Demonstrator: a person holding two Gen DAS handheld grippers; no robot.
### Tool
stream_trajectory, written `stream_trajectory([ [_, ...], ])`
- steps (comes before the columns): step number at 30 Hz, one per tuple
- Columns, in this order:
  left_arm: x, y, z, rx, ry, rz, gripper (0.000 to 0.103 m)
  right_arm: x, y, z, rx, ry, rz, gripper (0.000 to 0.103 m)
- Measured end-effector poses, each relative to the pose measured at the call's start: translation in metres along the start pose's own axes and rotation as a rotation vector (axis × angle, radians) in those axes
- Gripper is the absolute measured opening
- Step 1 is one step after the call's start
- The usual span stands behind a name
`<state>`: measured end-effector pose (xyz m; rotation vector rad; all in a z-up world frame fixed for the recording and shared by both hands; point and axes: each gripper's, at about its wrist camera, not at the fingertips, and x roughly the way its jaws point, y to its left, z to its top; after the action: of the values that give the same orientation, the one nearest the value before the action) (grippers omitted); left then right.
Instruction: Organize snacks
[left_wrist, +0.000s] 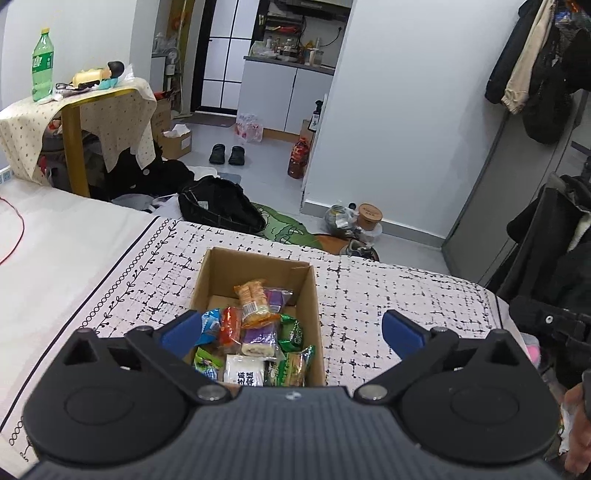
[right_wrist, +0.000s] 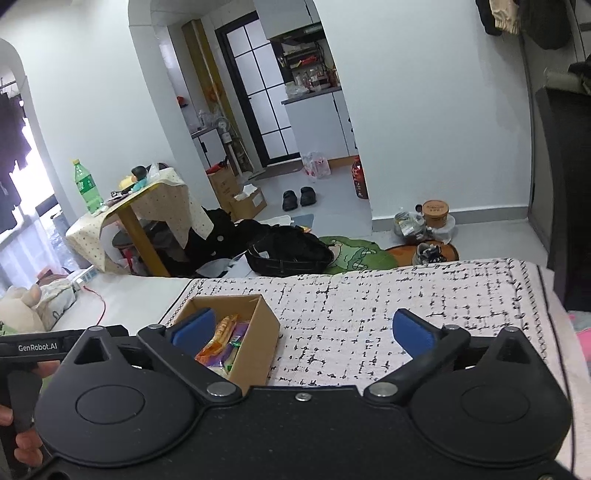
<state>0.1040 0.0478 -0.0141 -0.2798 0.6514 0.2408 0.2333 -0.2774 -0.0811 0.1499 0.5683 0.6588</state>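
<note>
An open cardboard box (left_wrist: 221, 273) stands on a bed with a black-and-white patterned cover (left_wrist: 388, 295). Inside lie several wrapped snacks (left_wrist: 255, 332), among them an orange pack, purple packs, green packs and a white one. My left gripper (left_wrist: 291, 328) hangs above the near end of the box, open wide, its blue pads empty. In the right wrist view the same box (right_wrist: 255, 332) sits at the lower left, and my right gripper (right_wrist: 303, 330) is open with nothing between its blue fingers (right_wrist: 412, 332). Its left pad hangs over the box.
A hand (right_wrist: 22, 435) holds the other gripper's handle at the lower left. Beyond the bed lie a black bag (left_wrist: 218, 206), a green rug, shoes (left_wrist: 225, 153) and boxes on the floor. A side table with a green bottle (left_wrist: 42, 66) stands at the left. A red cable (left_wrist: 14, 229) crosses the plain sheet.
</note>
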Motion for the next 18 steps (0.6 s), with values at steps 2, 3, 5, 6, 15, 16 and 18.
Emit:
stream_trajectory([
  [2, -0.006, -0.001, 0.0, 0.005, 0.001, -0.006, 0.103, -0.009, 0.002, 0.001, -0.012, -0.003, -0.008, 0.103],
  [3, -0.01, -0.002, 0.001, 0.01, 0.003, -0.012, 0.103, -0.013, 0.001, 0.0, -0.013, -0.004, -0.008, 0.103],
  [5, -0.017, -0.002, 0.001, 0.015, 0.0, -0.015, 0.103, -0.021, 0.002, 0.0, -0.011, -0.005, -0.007, 0.103],
  [6, -0.021, -0.002, 0.001, 0.017, -0.003, -0.018, 0.103, -0.025, 0.003, 0.0, -0.013, -0.004, -0.008, 0.103],
  [15, -0.051, -0.001, 0.0, 0.054, -0.016, -0.056, 0.103, -0.058, 0.009, -0.005, -0.019, 0.007, -0.03, 0.103],
  [16, -0.054, 0.0, -0.001, 0.058, -0.017, -0.059, 0.103, -0.061, 0.011, -0.007, -0.022, 0.01, -0.032, 0.103],
  [18, -0.06, 0.001, -0.002, 0.065, -0.017, -0.072, 0.103, -0.067, 0.013, -0.01, -0.023, 0.015, -0.038, 0.103],
])
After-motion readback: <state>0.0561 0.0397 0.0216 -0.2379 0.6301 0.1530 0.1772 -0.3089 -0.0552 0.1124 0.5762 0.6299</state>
